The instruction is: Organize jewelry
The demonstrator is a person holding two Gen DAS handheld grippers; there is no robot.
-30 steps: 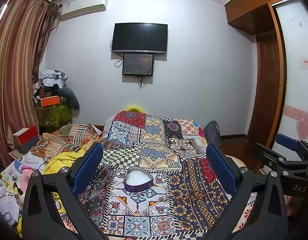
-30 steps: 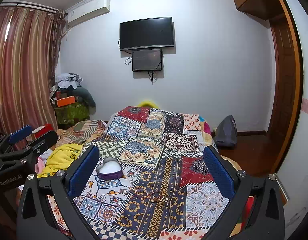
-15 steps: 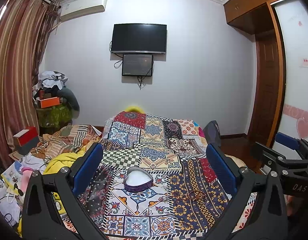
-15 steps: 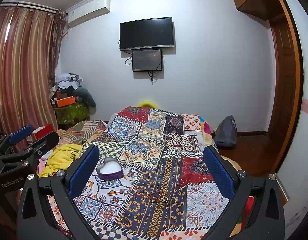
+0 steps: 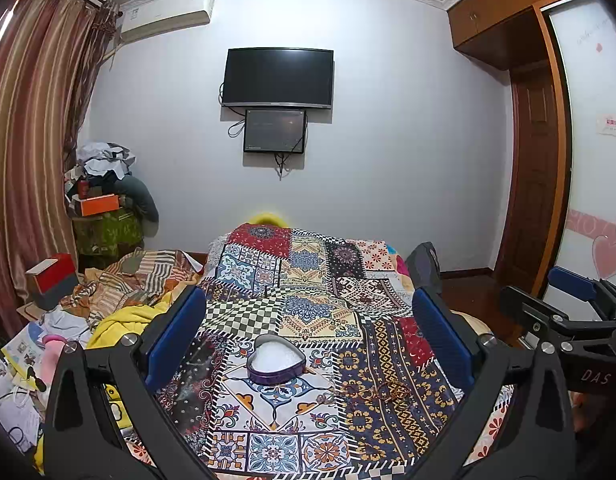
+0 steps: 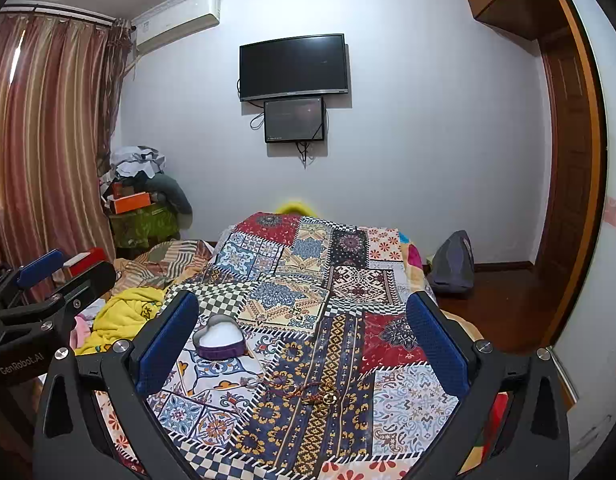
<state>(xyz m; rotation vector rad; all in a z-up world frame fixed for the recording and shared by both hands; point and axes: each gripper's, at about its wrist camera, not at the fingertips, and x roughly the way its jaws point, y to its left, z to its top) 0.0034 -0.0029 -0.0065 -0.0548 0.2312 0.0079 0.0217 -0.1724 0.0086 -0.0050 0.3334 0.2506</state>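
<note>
Both your left gripper [image 5: 308,332] and right gripper [image 6: 301,330] hang spread, empty. Jewelry [image 6: 308,394] lies tangled on the quilt [image 6: 348,280], right of the heart box [image 6: 219,338]. Risk: fine strands snag, drag fabric.

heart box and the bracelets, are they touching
Apart. The right wrist view shows bare quilt between the heart box and the bracelets, which lie nearer the camera.
</note>
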